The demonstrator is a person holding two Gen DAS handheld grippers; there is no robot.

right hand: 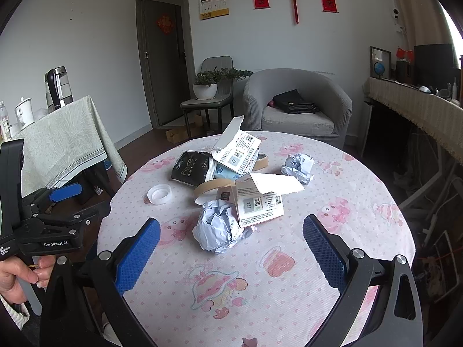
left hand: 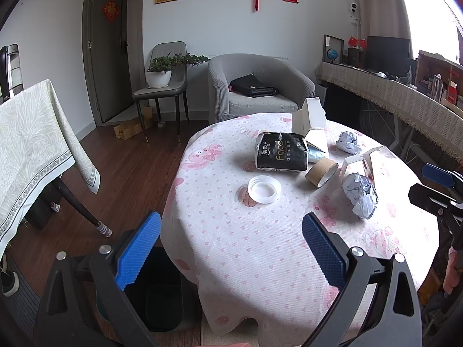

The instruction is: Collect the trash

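Trash lies on a round table point(left hand: 260, 260) with a pink-print cloth point(right hand: 289, 289): a black tissue pack point(left hand: 280, 151) point(right hand: 191, 168), a white plastic lid point(left hand: 264, 188) point(right hand: 159, 194), a cardboard tape roll point(left hand: 321, 171) point(right hand: 214, 186), two crumpled paper balls point(left hand: 360, 195) point(right hand: 221, 227) point(right hand: 298, 167) and torn white boxes point(left hand: 309, 121) point(right hand: 260, 202). My left gripper point(left hand: 231, 245) is open and empty at the table's near left edge. My right gripper point(right hand: 231, 248) is open and empty, just short of the nearer paper ball.
A black bin point(left hand: 162, 289) stands on the floor under the table's left edge. A side table with a green cloth point(left hand: 31, 144) is at left. A grey armchair point(left hand: 260, 86) and a chair with a plant point(left hand: 162, 78) stand behind.
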